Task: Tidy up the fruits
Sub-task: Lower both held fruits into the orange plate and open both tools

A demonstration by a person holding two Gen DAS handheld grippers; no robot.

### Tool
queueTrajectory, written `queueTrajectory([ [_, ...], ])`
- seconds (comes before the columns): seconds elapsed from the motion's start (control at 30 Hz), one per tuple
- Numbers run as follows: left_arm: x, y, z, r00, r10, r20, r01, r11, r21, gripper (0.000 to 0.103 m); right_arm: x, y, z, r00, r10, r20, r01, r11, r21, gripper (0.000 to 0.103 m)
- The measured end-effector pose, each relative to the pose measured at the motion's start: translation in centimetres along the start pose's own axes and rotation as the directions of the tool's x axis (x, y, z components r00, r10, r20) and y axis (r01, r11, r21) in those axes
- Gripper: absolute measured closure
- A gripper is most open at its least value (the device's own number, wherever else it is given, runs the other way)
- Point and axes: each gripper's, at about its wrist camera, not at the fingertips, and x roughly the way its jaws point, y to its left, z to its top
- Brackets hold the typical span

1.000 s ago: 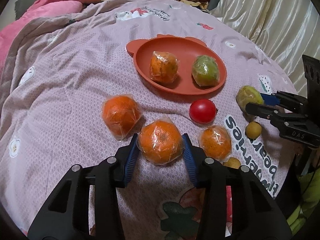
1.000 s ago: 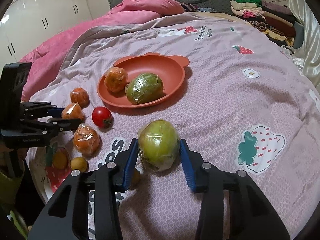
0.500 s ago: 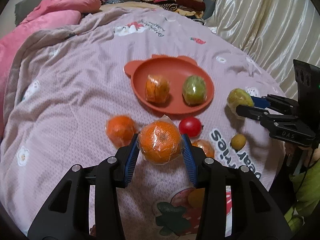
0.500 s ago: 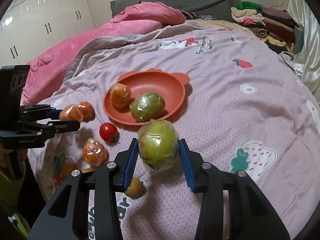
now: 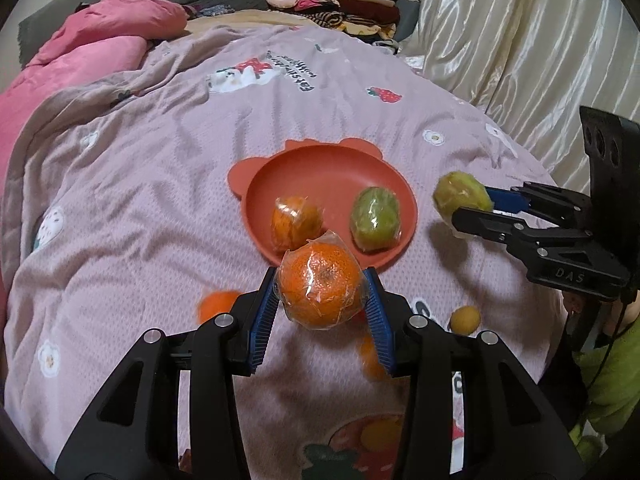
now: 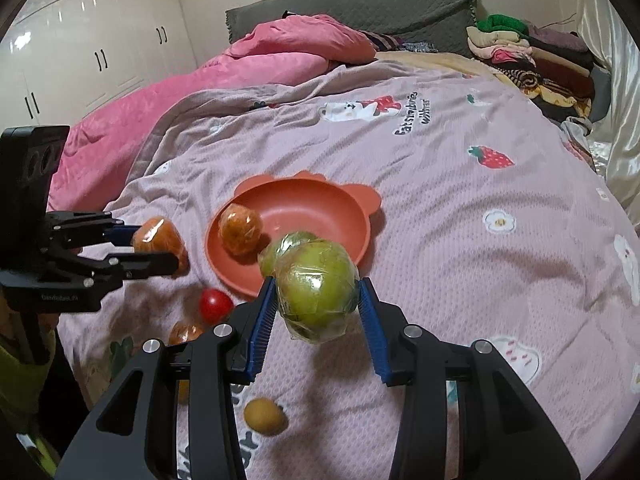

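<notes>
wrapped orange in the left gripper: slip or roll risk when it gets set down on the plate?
Slip seems possible: the wrapped orange is covered in glossy film, and the left gripper touches it only at its two sides. It is round, so it will probably roll once released on the orange plate; the raised rim should contain it. It looks firm, not squashed.

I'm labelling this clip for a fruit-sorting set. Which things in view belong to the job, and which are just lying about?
Part of the job:
- wrapped orange in the left gripper
- wrapped green fruit in the right gripper
- orange plate with two wrapped fruits
- red tomato
- small yellow fruit

Just lying about:
- pink duvet
- folded clothes
- curtain
</notes>
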Motion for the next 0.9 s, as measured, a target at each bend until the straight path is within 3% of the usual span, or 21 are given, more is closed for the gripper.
queueTrajectory([
  [0.43, 2.8, -1.2, 2.4, 0.999, -0.019, -0.048, 0.021, 0.999, 0.039, 0.069, 2.2, -1.4, 3.0, 0.999, 0.038, -0.005, -0.038, 0.999, -0.004, 0.063],
  [0.9, 4.7, -0.6, 2.7, 0.996, -0.018, -0.086, 0.020, 0.999, 0.026, 0.069, 6.2, -0.9, 5.1, 0.996, 0.060, -0.063, -0.064, 0.996, -0.068, 0.063],
])
